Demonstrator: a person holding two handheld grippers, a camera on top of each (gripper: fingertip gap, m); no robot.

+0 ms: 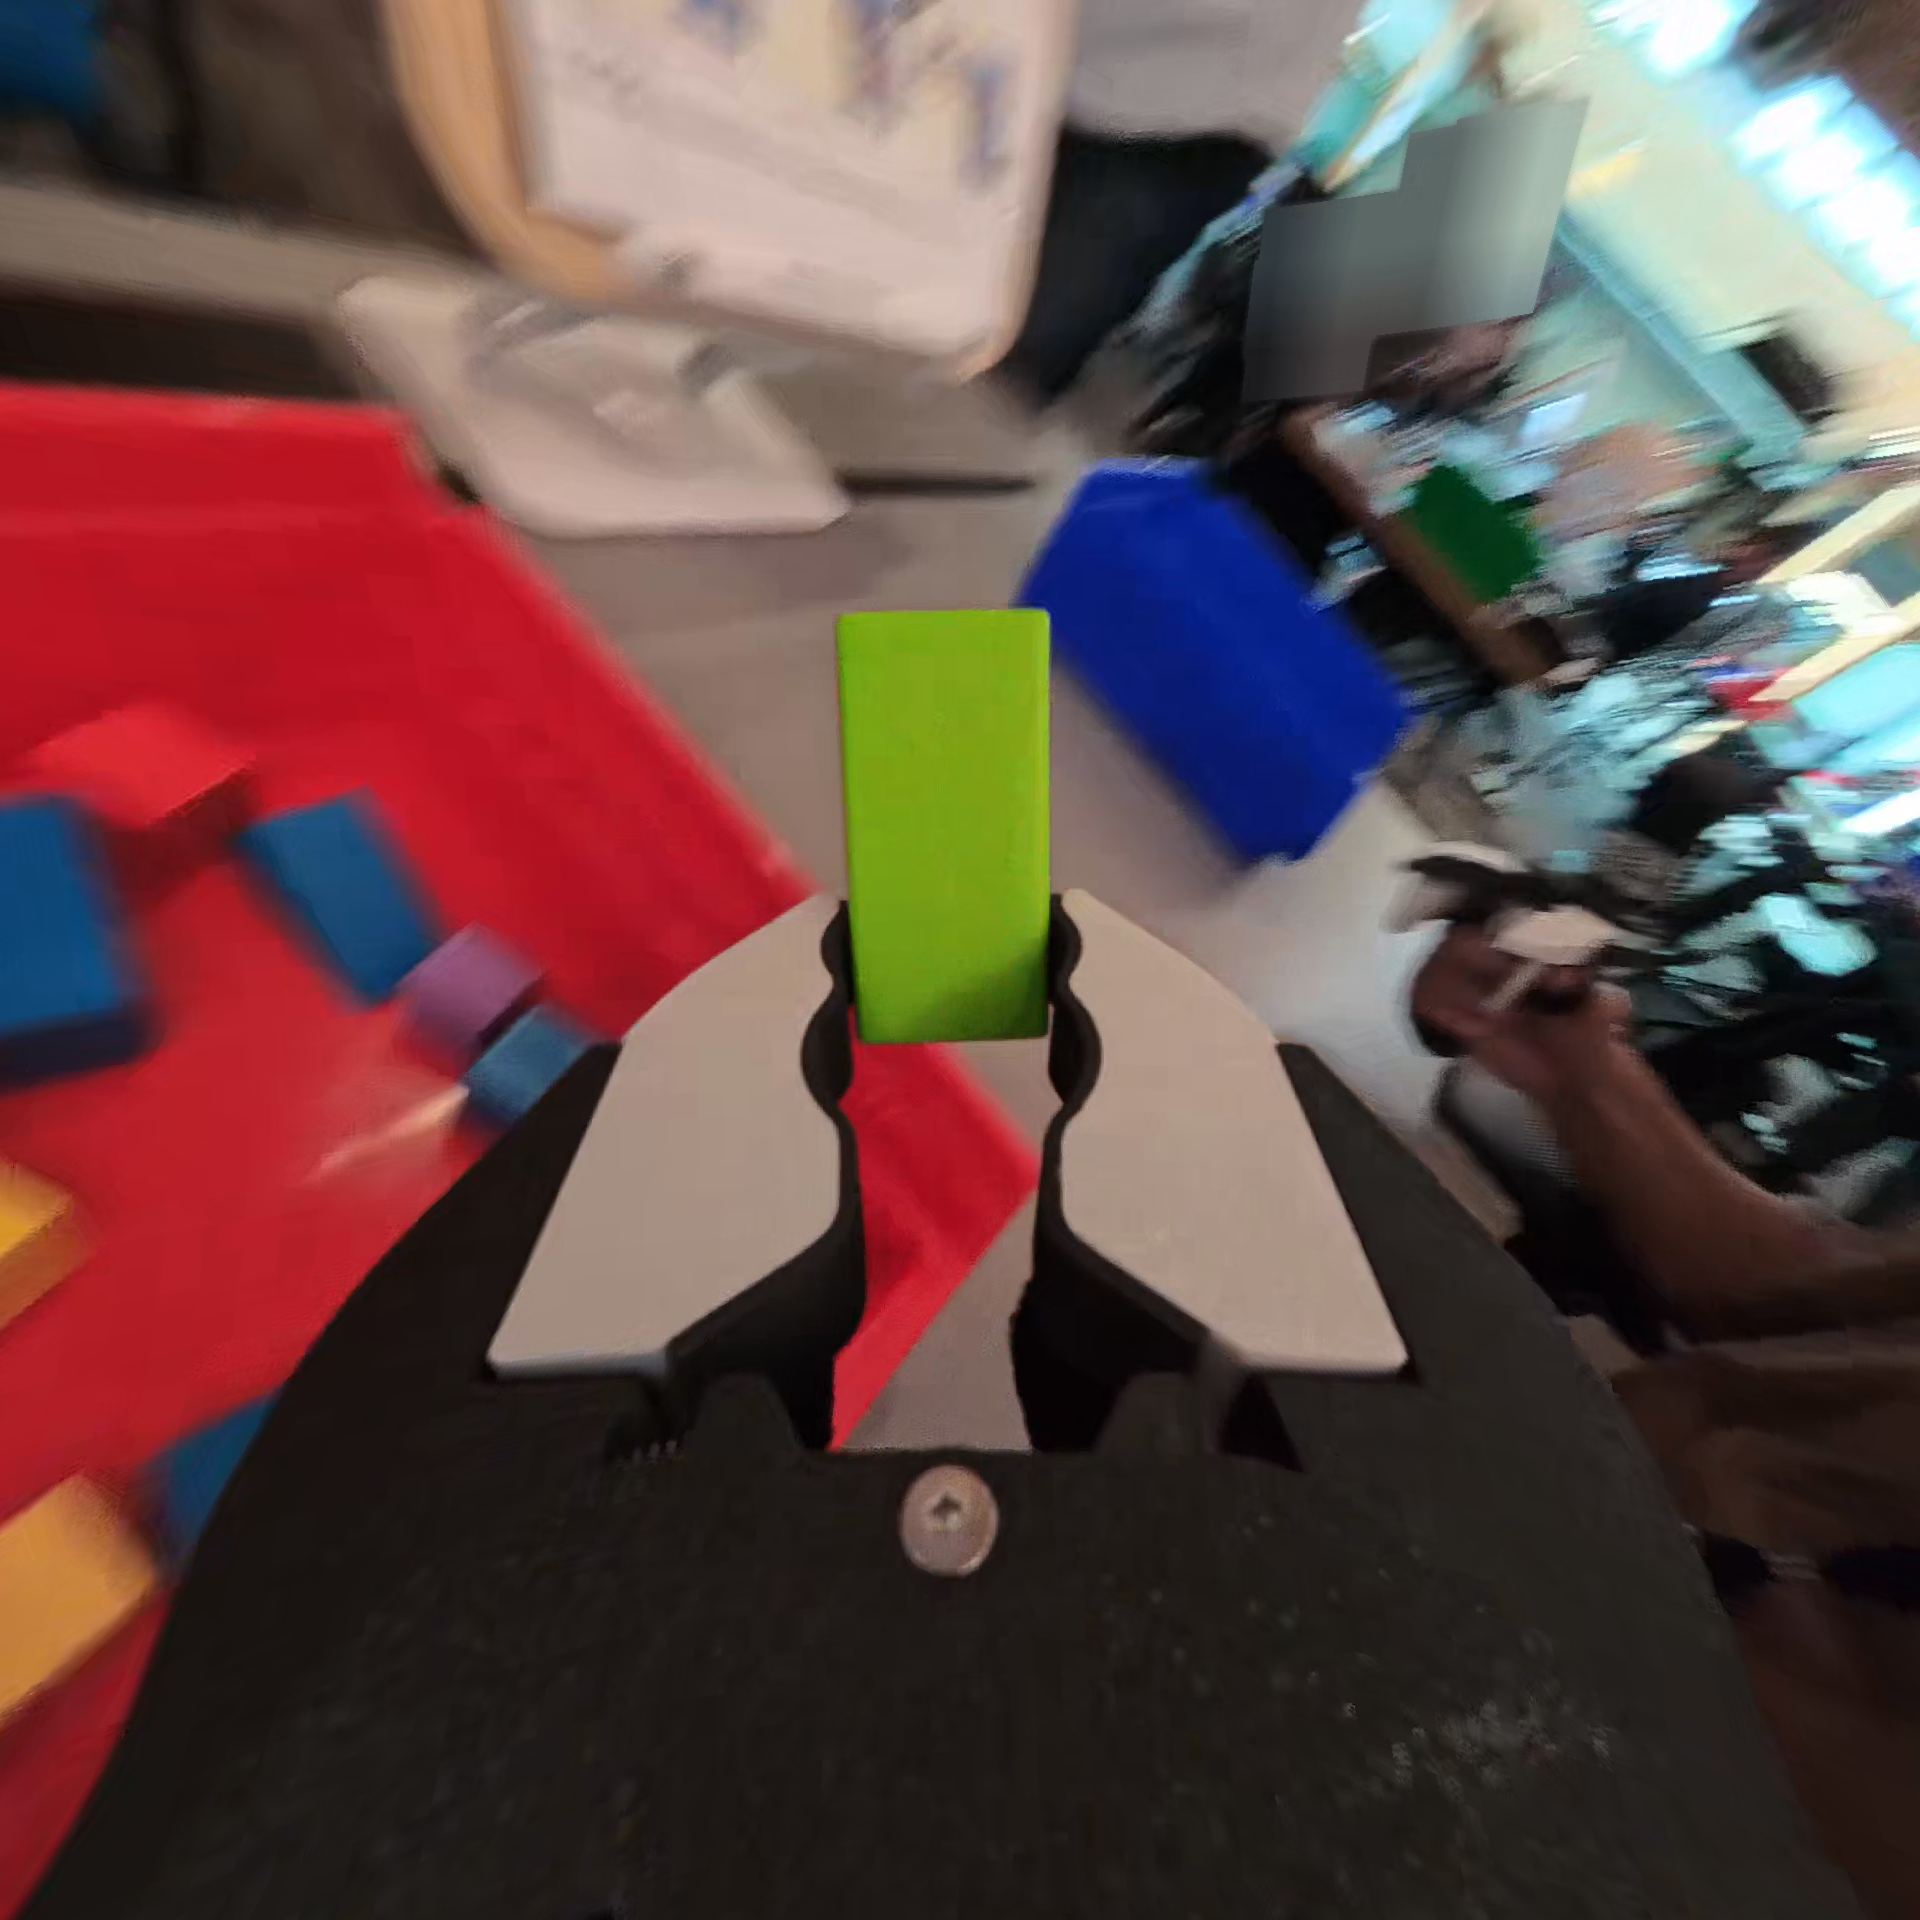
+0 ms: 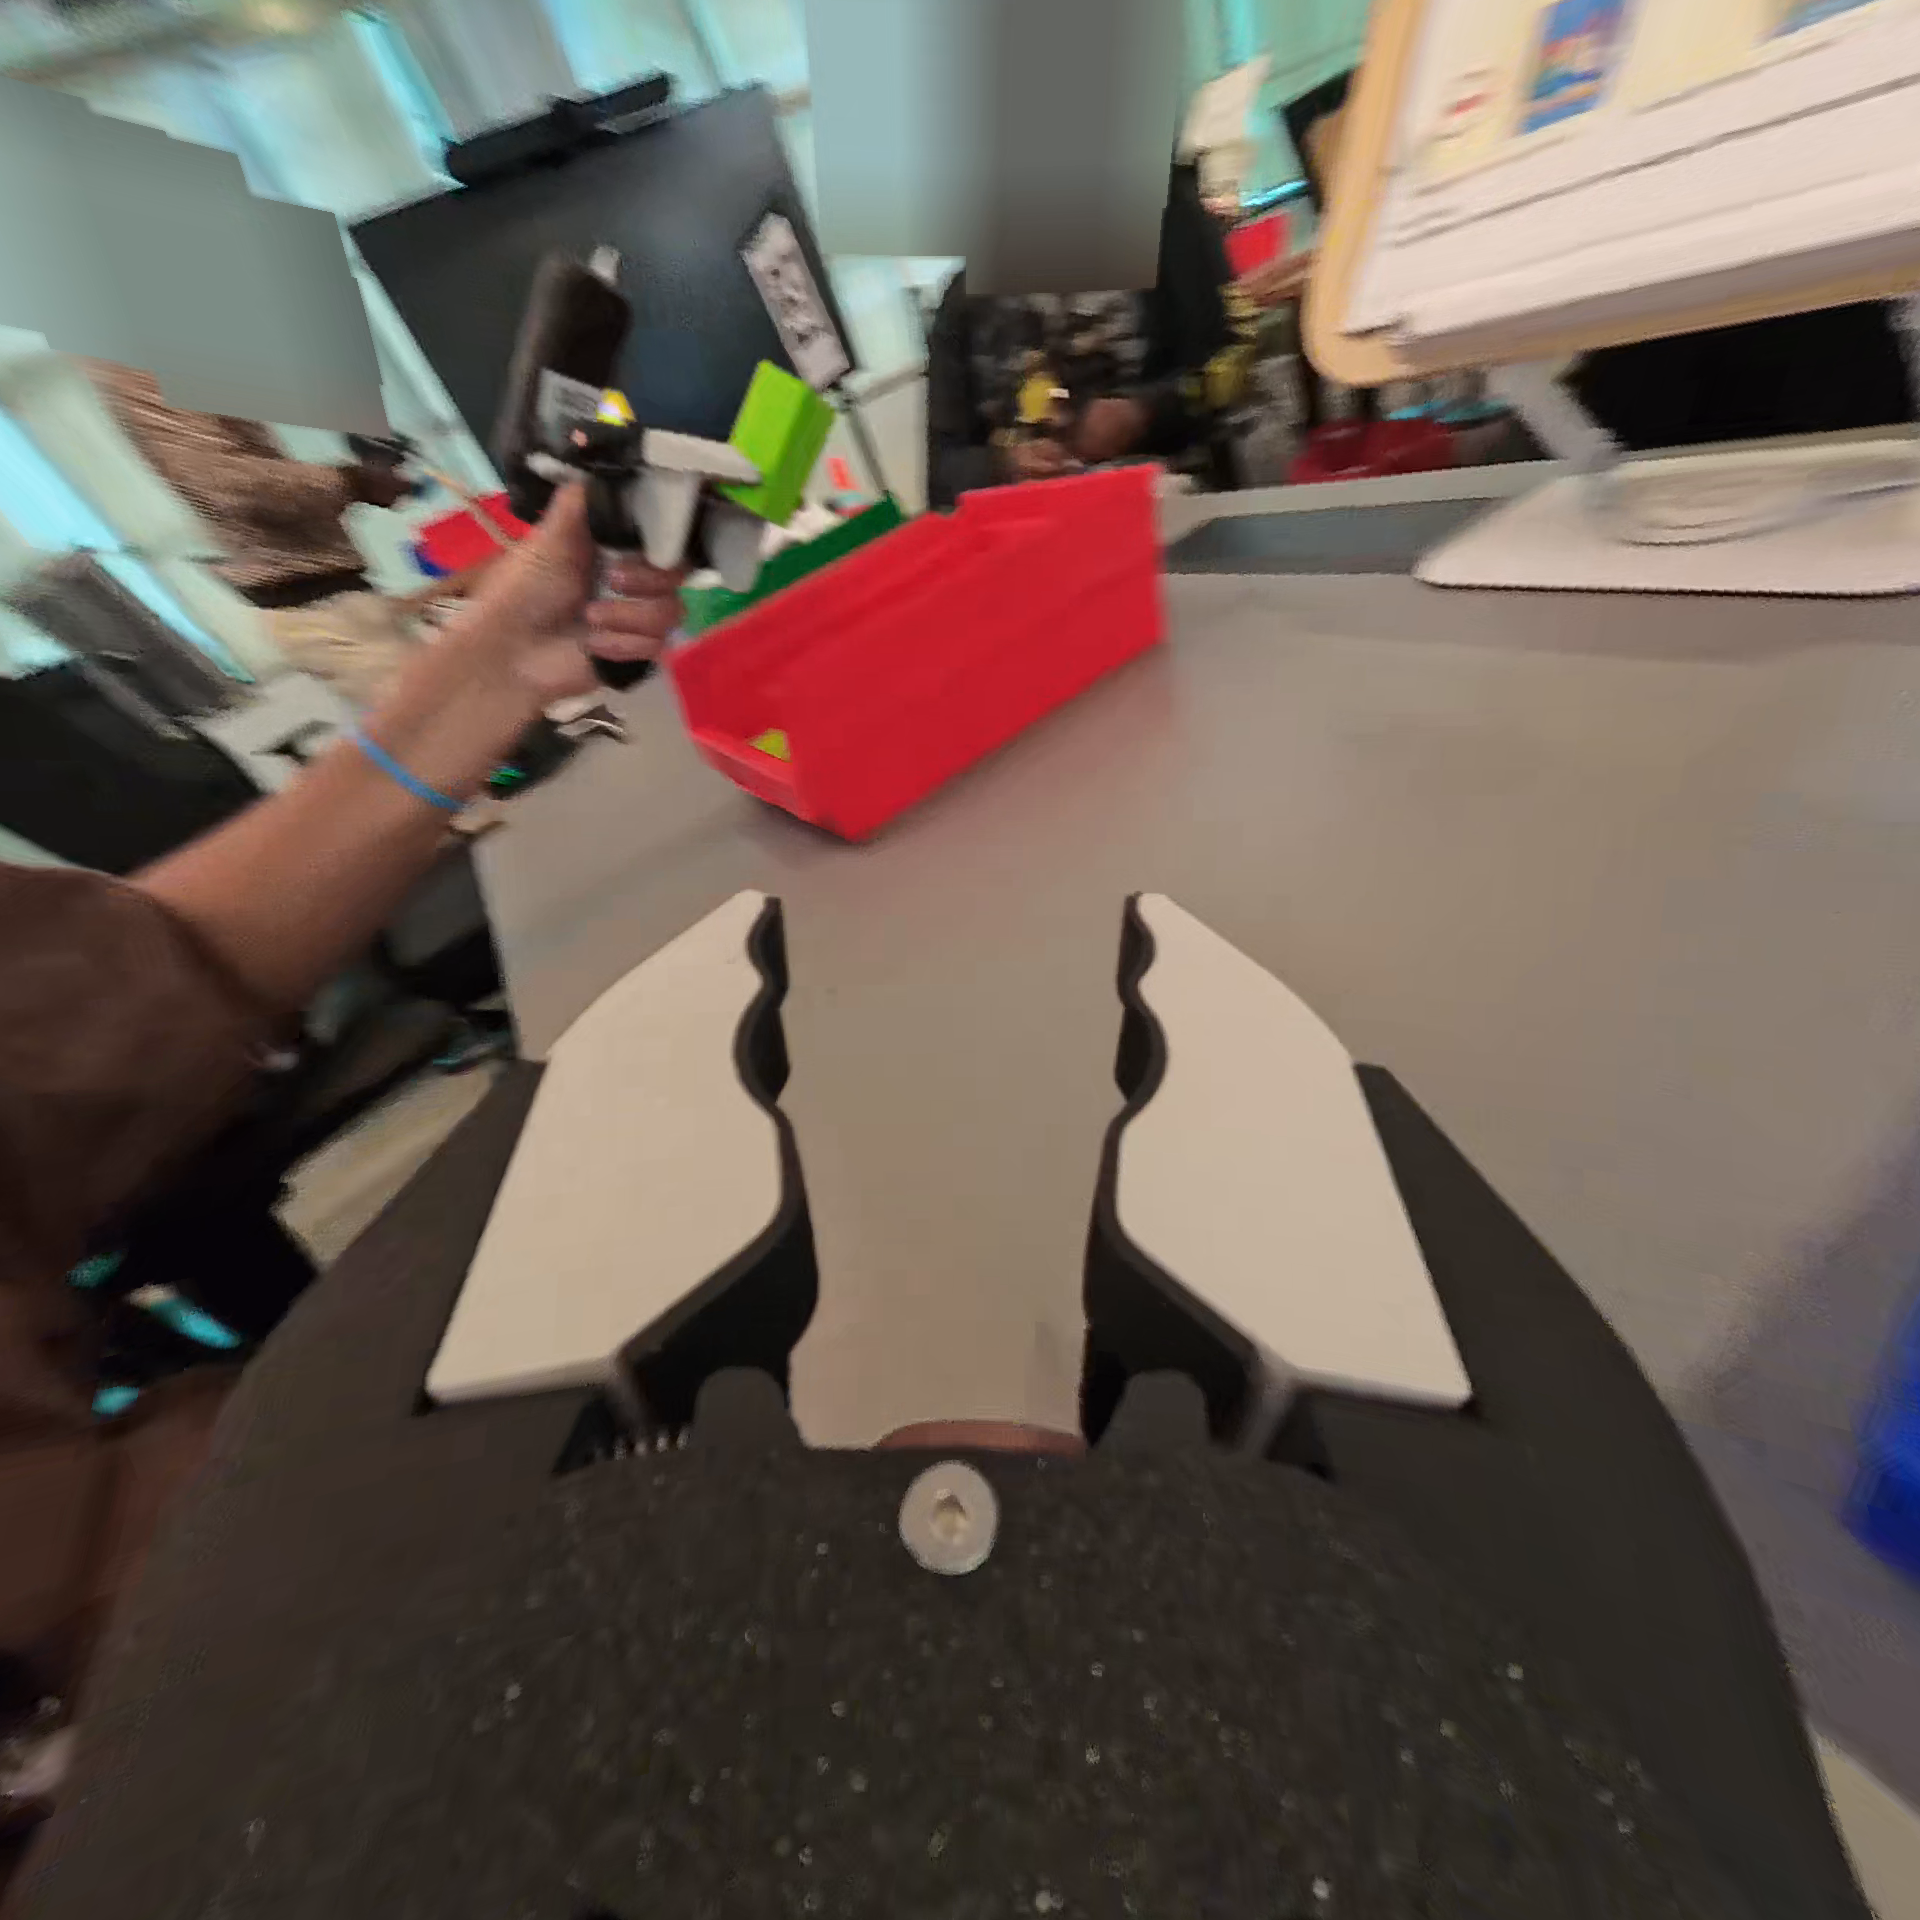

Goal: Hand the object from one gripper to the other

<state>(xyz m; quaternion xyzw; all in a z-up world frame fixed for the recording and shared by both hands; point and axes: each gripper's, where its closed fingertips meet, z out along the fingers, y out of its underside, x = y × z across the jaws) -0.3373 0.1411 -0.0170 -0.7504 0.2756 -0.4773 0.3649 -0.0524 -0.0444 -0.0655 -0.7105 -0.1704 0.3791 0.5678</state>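
Left gripper [image 1: 948, 971] fingers pinch only green block's [image 1: 943, 821] base; right gripper [image 2: 951, 961], spread empty and well apart, could knock it loose over the counter [image 2: 1455, 831].

In my left wrist view the block [image 1: 943, 821] stands upright at frame centre, its lower end between my left gripper [image 1: 948, 971] fingertips, with a bin [image 1: 436, 644] of loose blocks at left and another bin [image 1: 1210, 655] at upper right. In my right wrist view my right gripper [image 2: 951, 935] sits low-centre over the table [image 2: 1455, 810], the first bin [image 2: 935, 634] resting on it above centre and the left gripper [image 2: 743, 499] at upper left
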